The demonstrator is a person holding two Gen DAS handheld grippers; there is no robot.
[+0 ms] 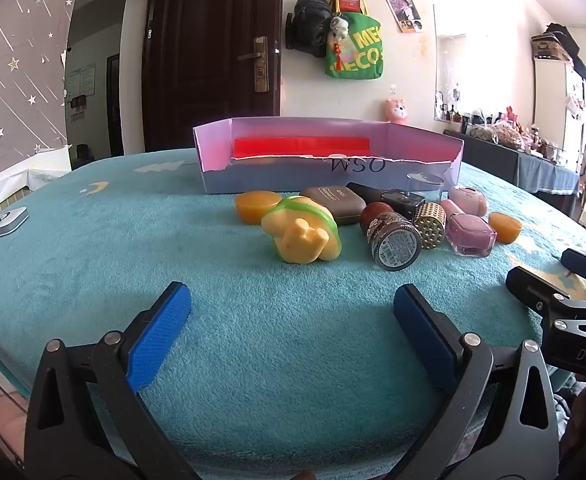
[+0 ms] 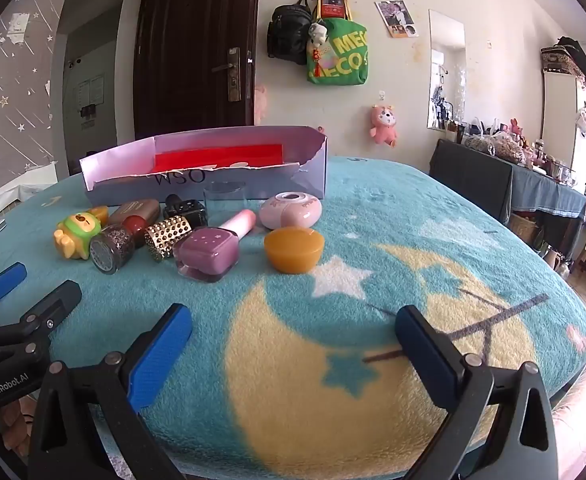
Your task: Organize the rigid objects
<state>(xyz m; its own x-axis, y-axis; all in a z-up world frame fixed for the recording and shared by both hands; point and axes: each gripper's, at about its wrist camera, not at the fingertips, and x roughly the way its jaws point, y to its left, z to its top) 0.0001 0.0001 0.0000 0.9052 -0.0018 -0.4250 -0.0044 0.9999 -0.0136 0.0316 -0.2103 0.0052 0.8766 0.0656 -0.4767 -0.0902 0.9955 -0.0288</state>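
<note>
Teal fleece tabletop (image 1: 93,264), small bottles (image 1: 397,240) and toys (image 1: 301,236) clustered just before a torn lilac box (image 1: 261,176), left tongs (image 1: 293,308) and right tongs (image 2: 293,328) both spread wide, gripping nothing, short of the cluster.

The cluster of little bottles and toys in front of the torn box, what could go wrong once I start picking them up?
1. The glitter-filled round bottle and gold studded cylinder lie on their sides touching; lifting one may roll the other.
2. The purple square nail polish bottle is packed tightly against its neighbours, so the wide-open right tongs could nudge them.
3. The torn-edged lavender cardboard box looks light; dropping items in might shove it across the fleece.
</note>
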